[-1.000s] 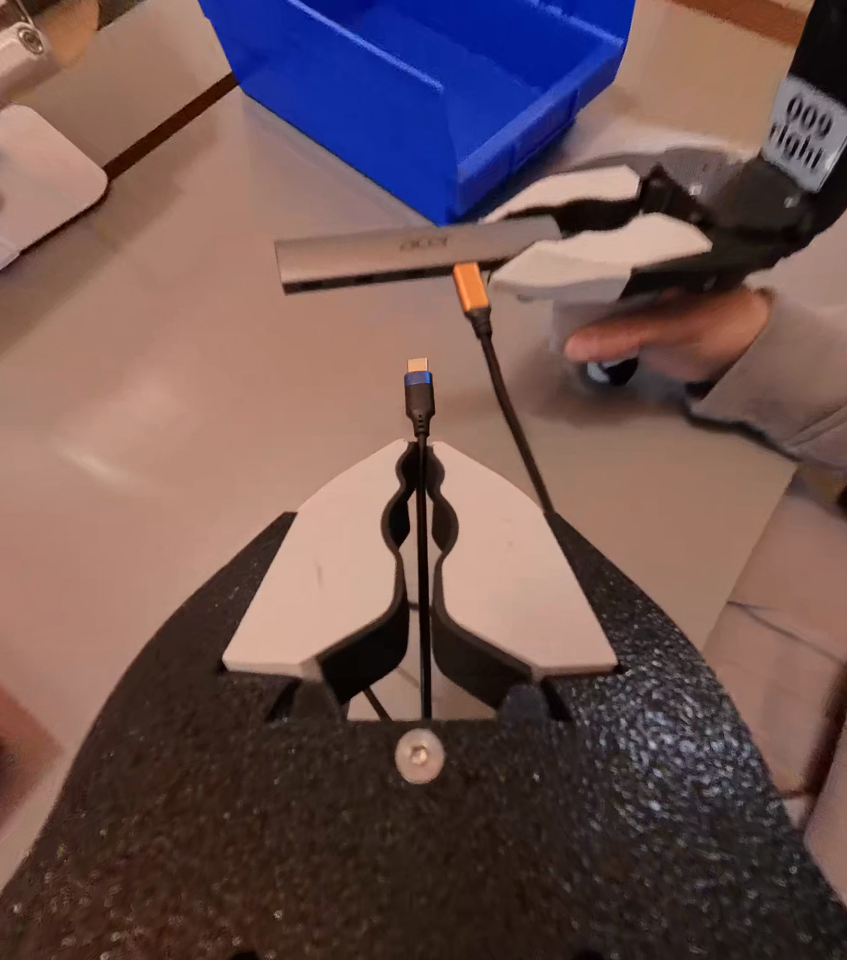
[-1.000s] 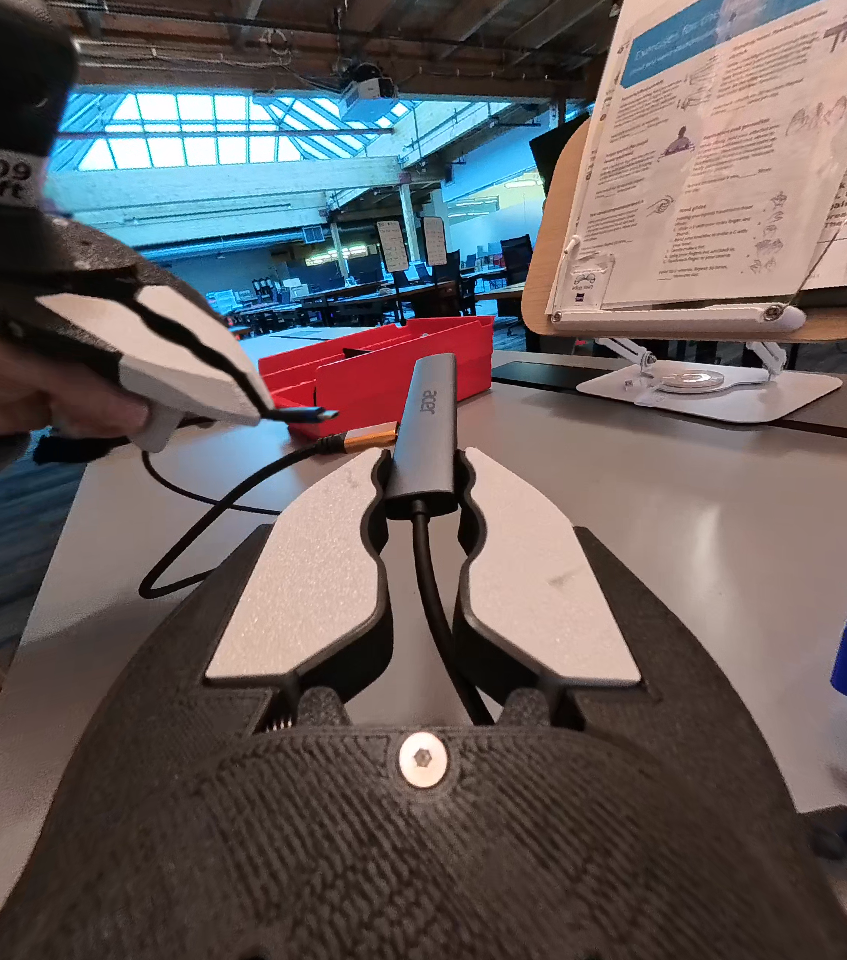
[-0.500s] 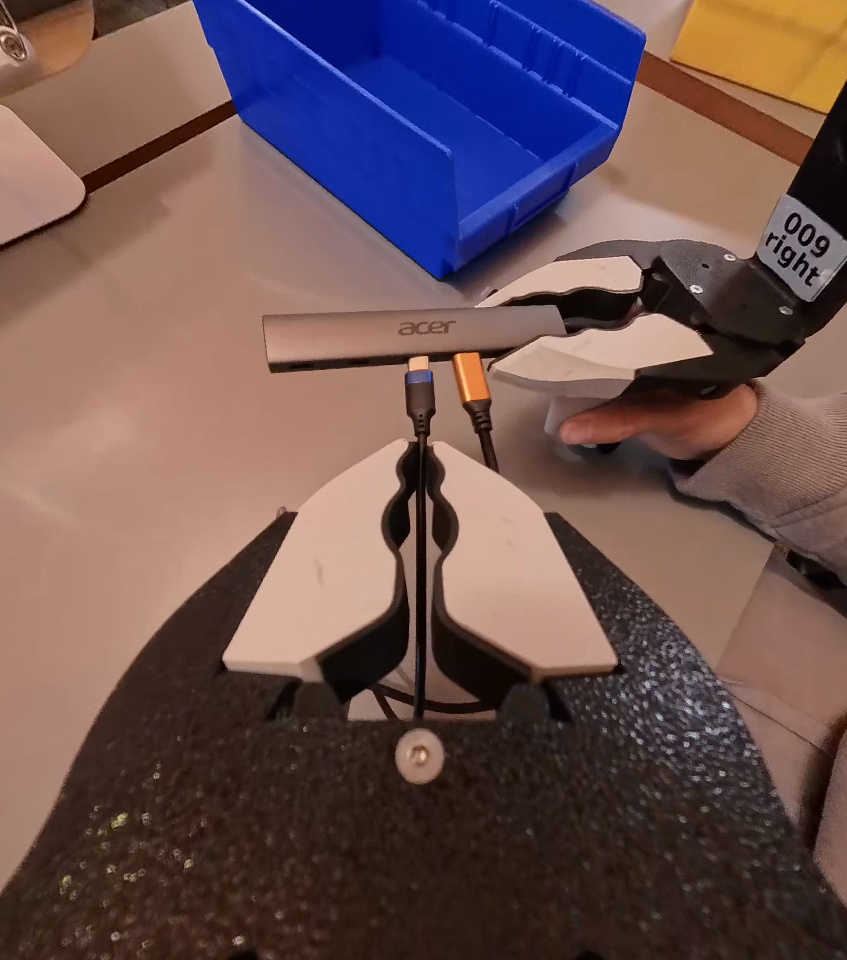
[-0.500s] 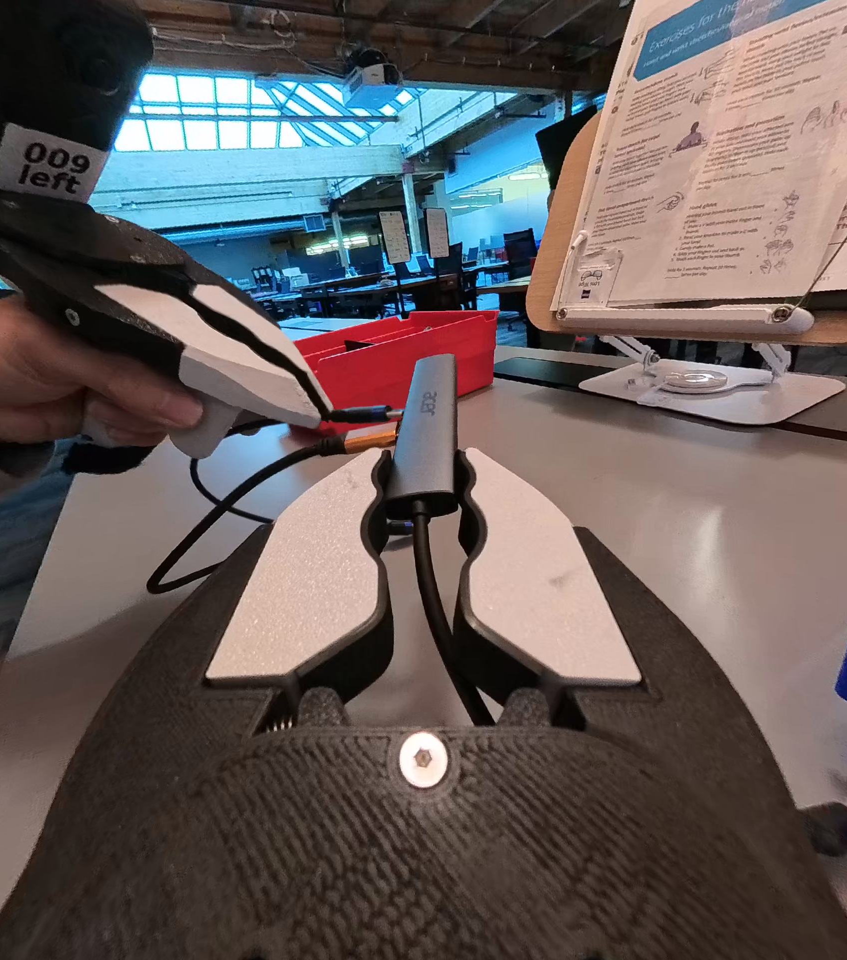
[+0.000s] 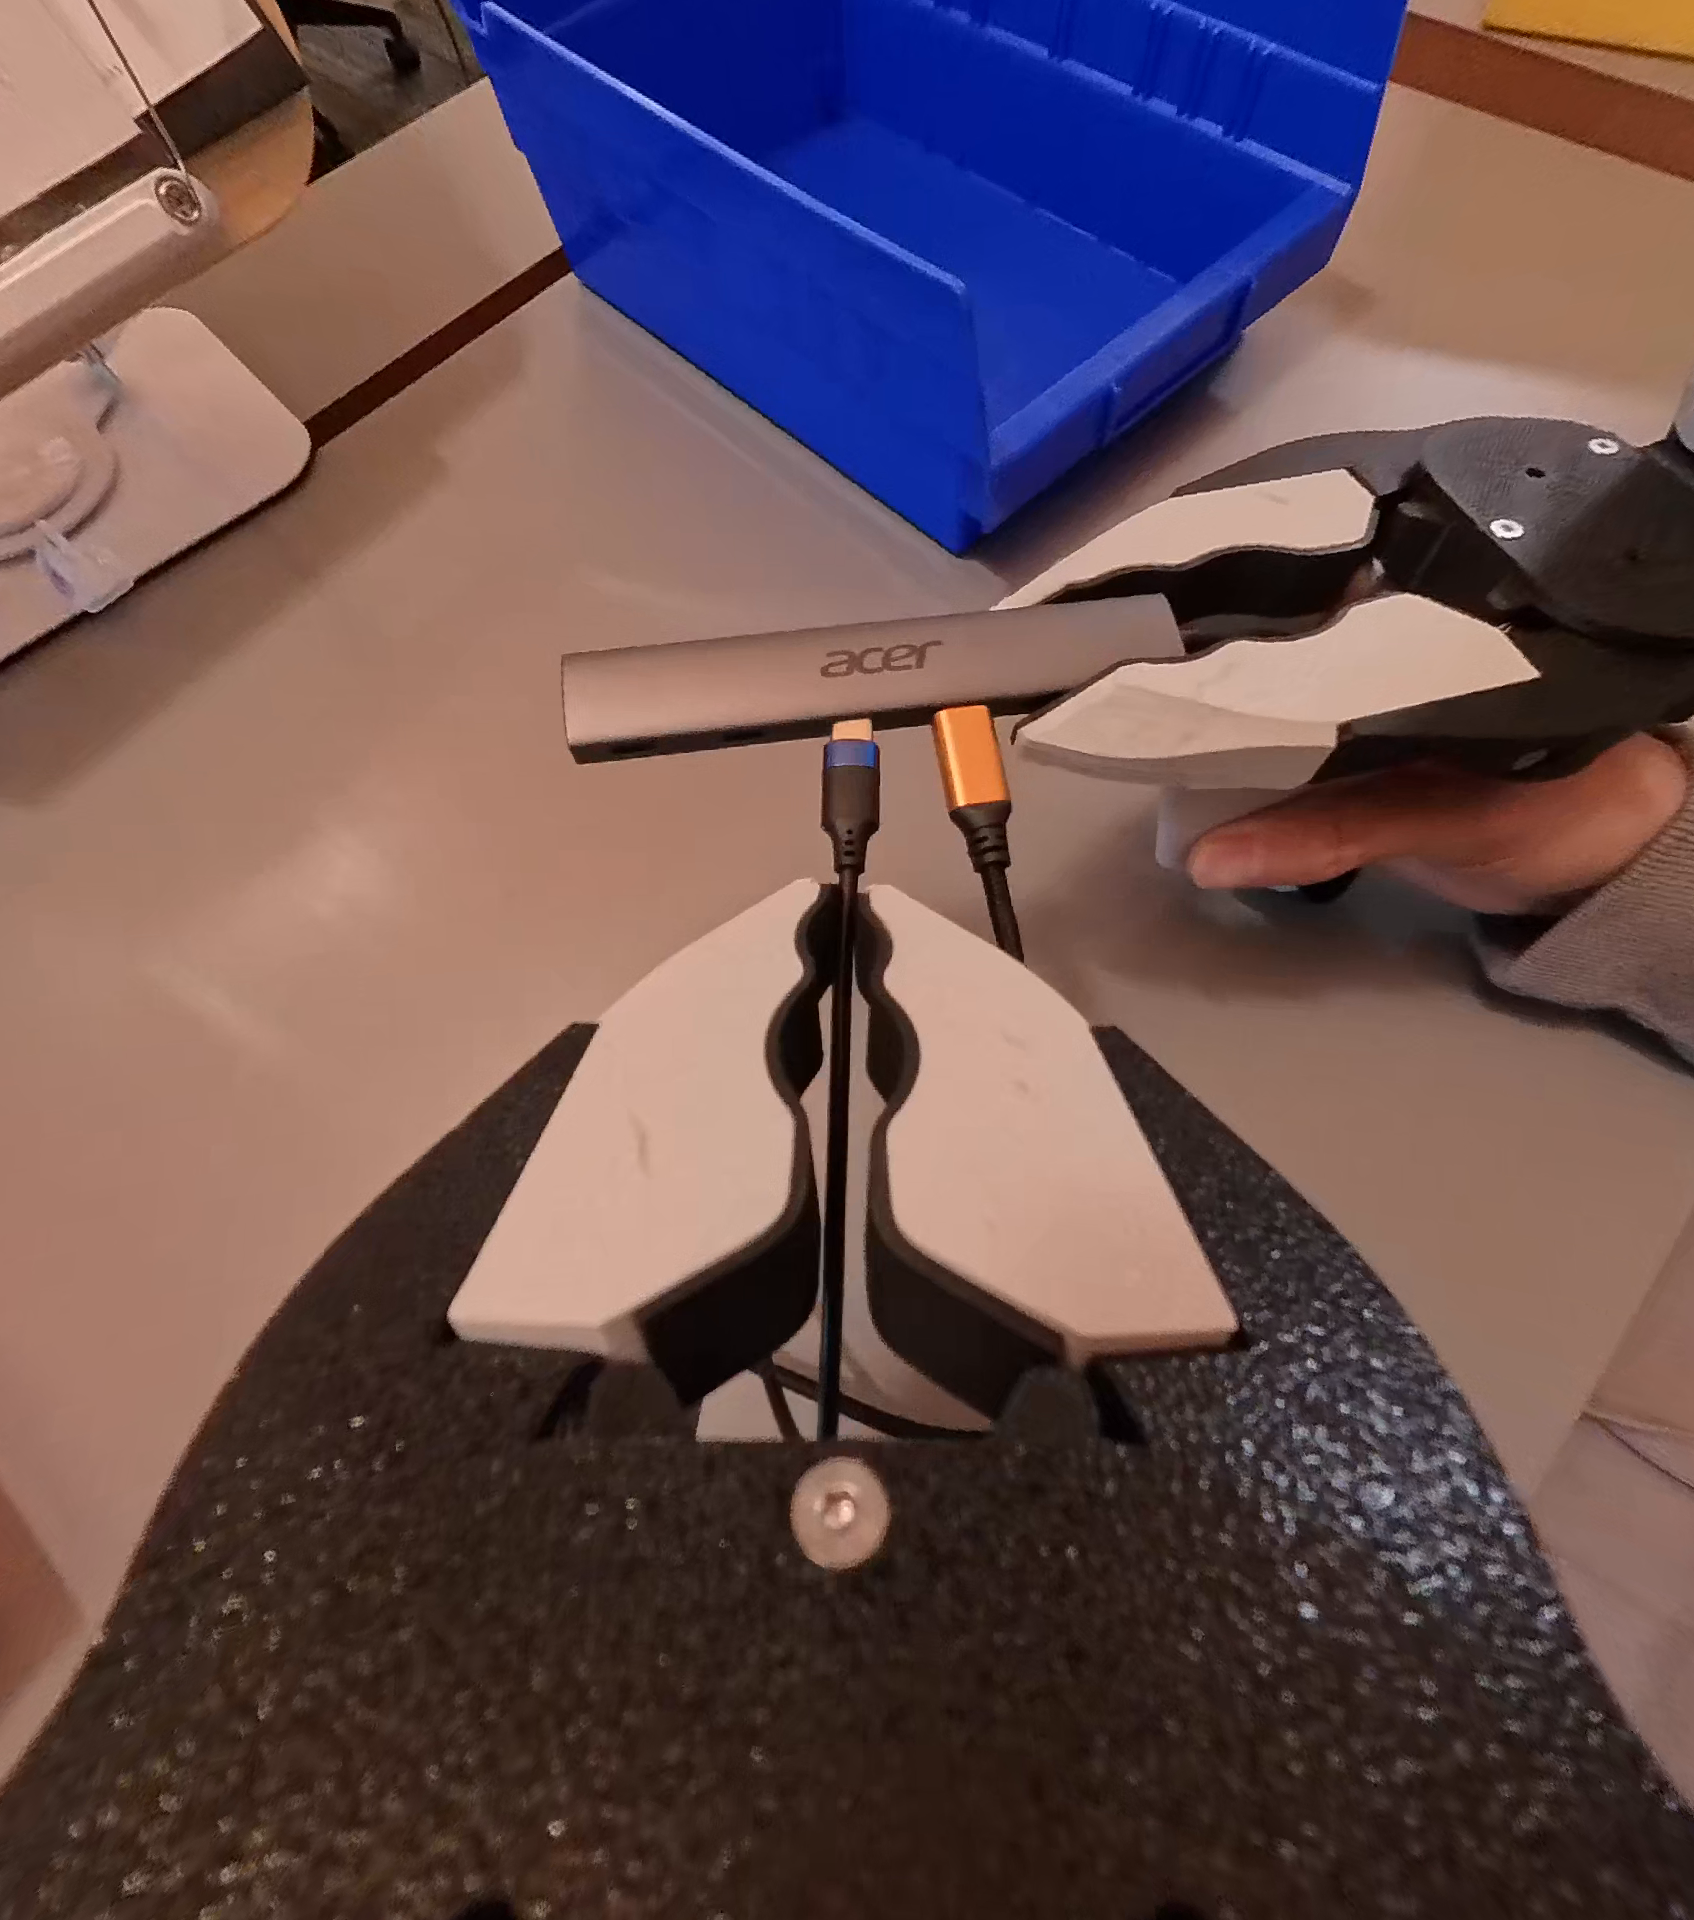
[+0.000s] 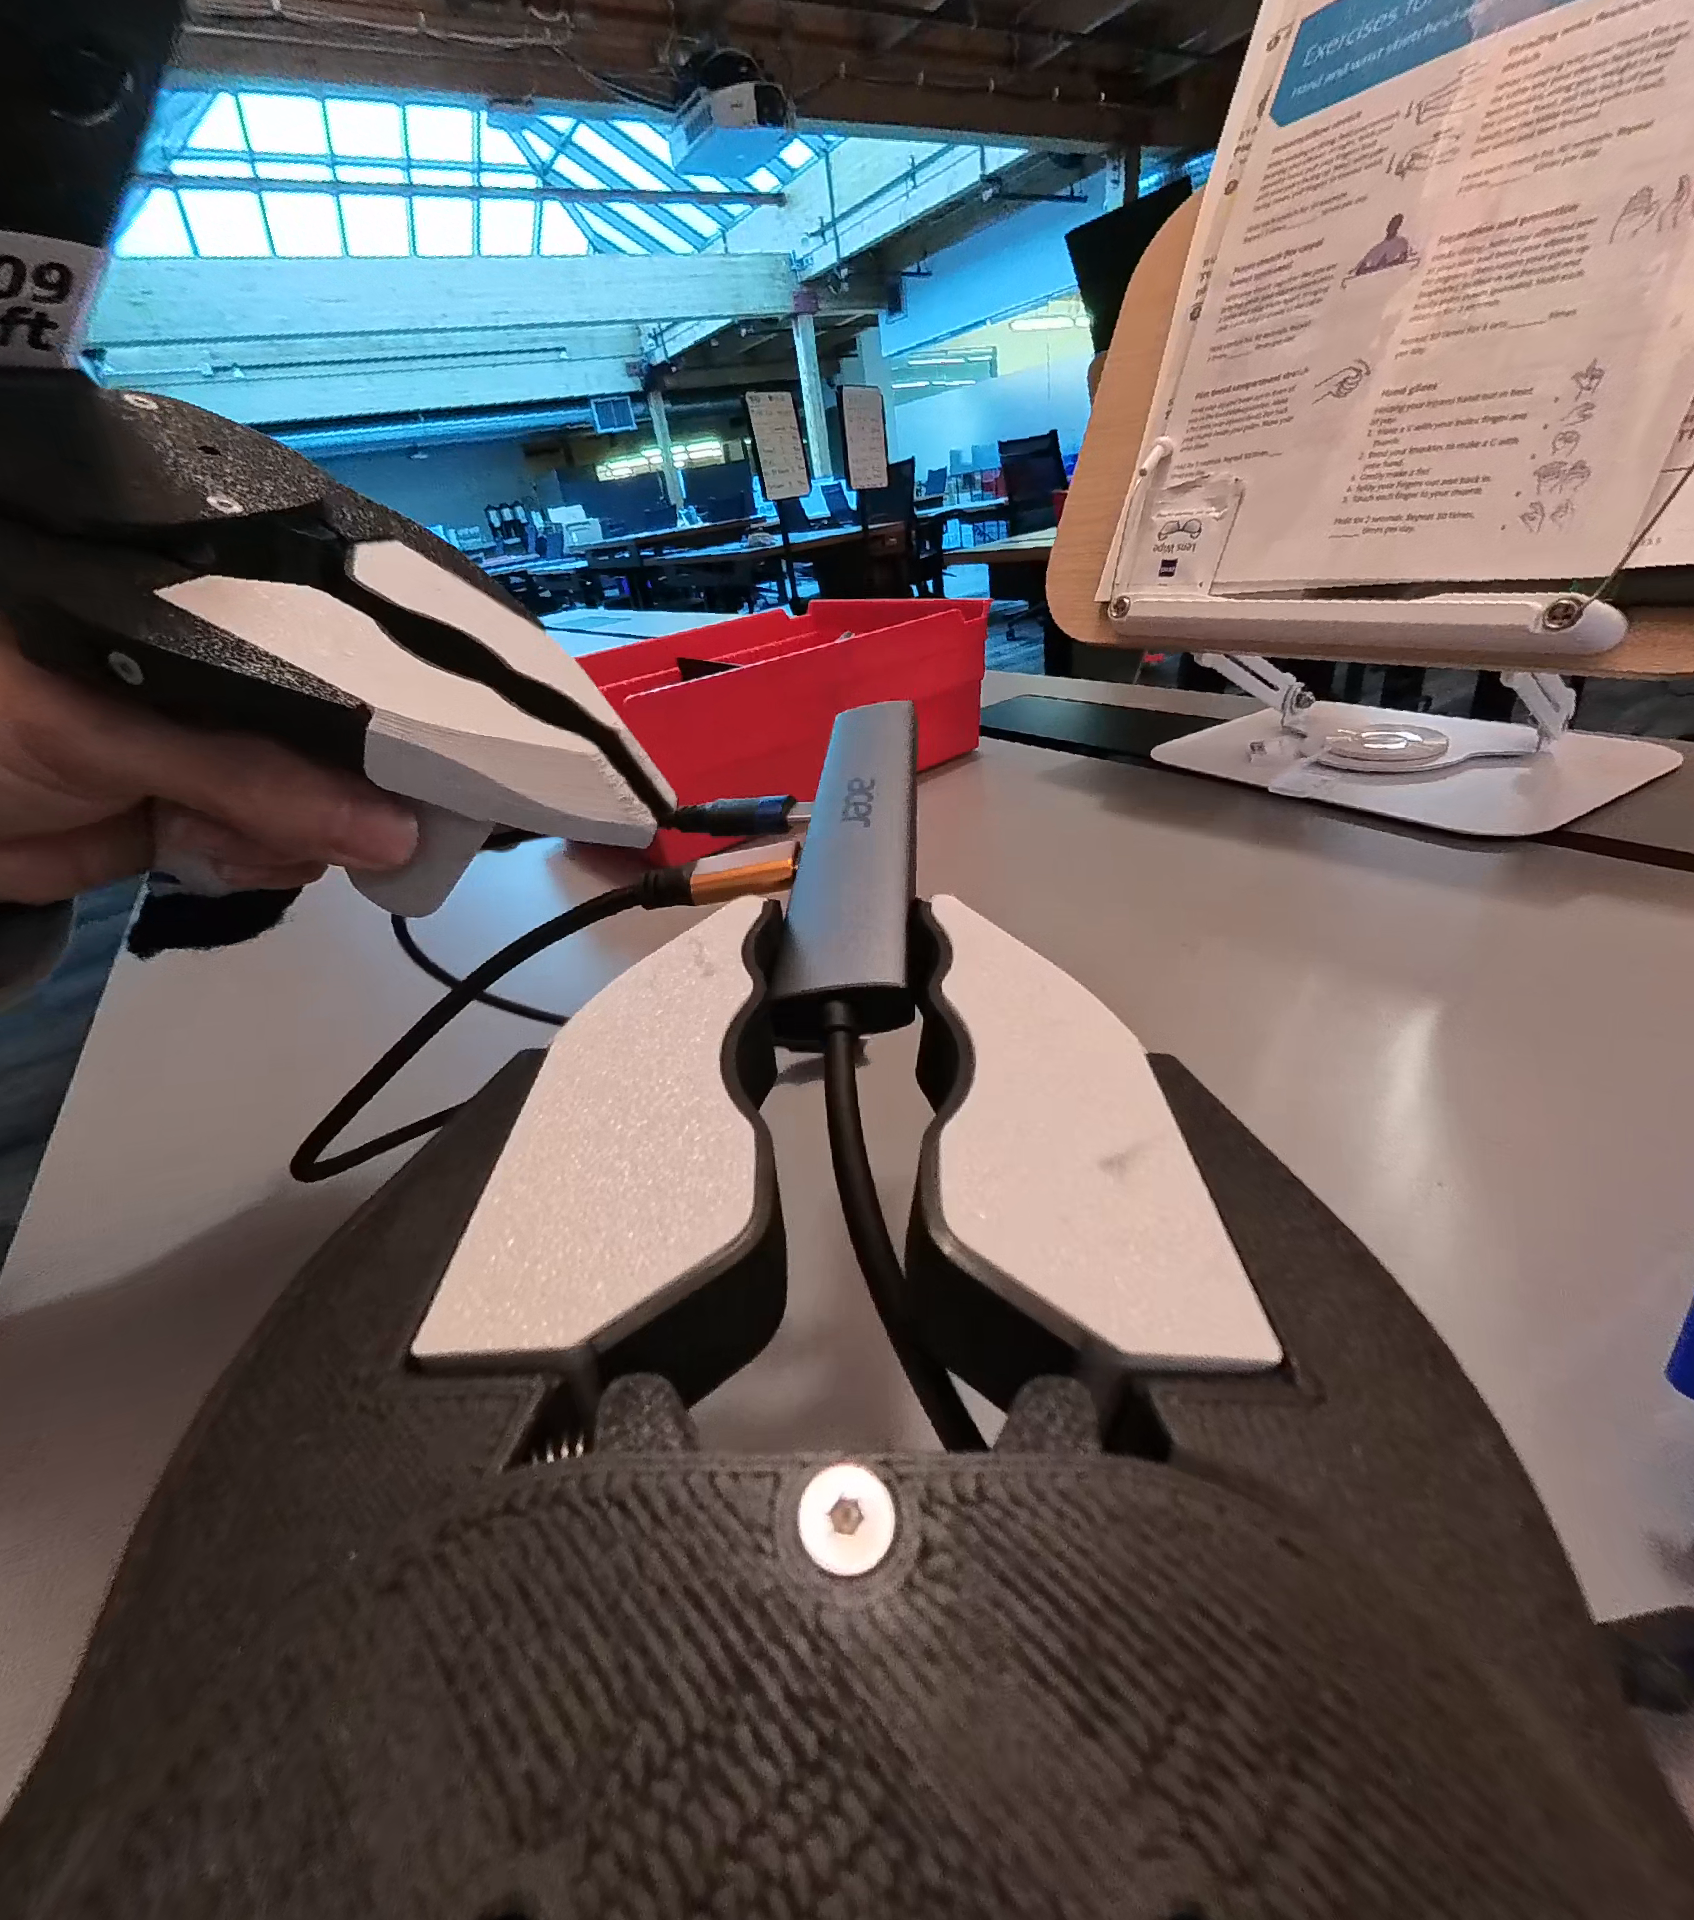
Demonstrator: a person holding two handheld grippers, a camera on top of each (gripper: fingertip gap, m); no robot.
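Grey tabletop (image 5: 199,935) lay beneath both tools. Left gripper (image 5: 843,914) pinched a blue-collared cable (image 5: 850,769), its plug tip meeting the grey hub (image 5: 864,675) at twelve o'clock; right gripper (image 6: 843,914) clamped that hub beside an orange plug (image 5: 968,748). Slight tilt could jam the connector.

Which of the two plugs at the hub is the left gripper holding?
The blue-collared plug, pinched by its cable in the left gripper; the orange plug hangs free.
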